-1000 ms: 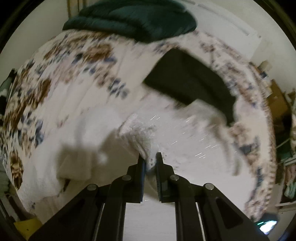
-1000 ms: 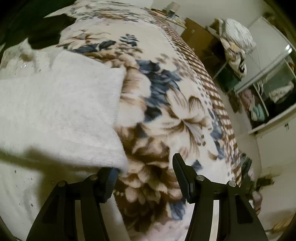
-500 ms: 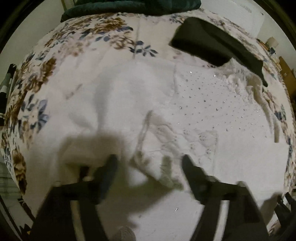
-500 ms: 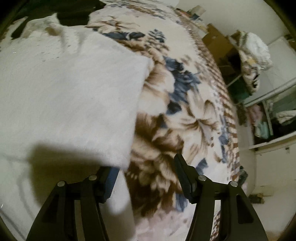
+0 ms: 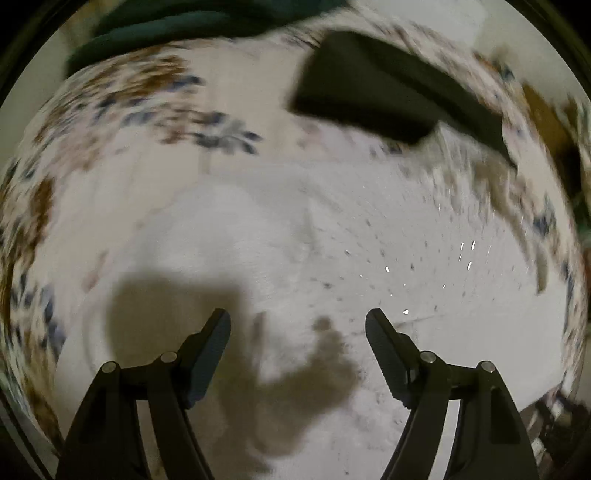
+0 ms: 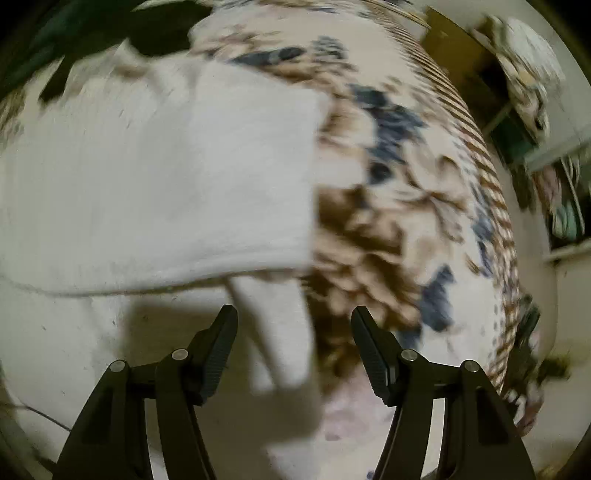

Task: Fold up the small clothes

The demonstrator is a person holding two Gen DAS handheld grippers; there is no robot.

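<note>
A white fuzzy garment (image 5: 280,258) with small shiny dots lies spread on the floral bedspread (image 5: 122,122). My left gripper (image 5: 297,321) is open and empty, hovering over the garment's middle. In the right wrist view the same white garment (image 6: 159,177) shows a folded-over panel with a straight right edge, and a narrow white strip (image 6: 277,332) runs down between the fingers. My right gripper (image 6: 294,317) is open at the garment's right edge, holding nothing. Both views are motion-blurred.
A folded black garment (image 5: 384,99) lies just beyond the white one. A dark green blanket (image 5: 192,22) sits at the far end of the bed. The bed's right edge (image 6: 491,206) drops off toward shelves with clothes (image 6: 561,206).
My left gripper let go of the white garment's corner, opened wide and pulled back above it. My right gripper stayed open and shifted along the garment's right edge.
</note>
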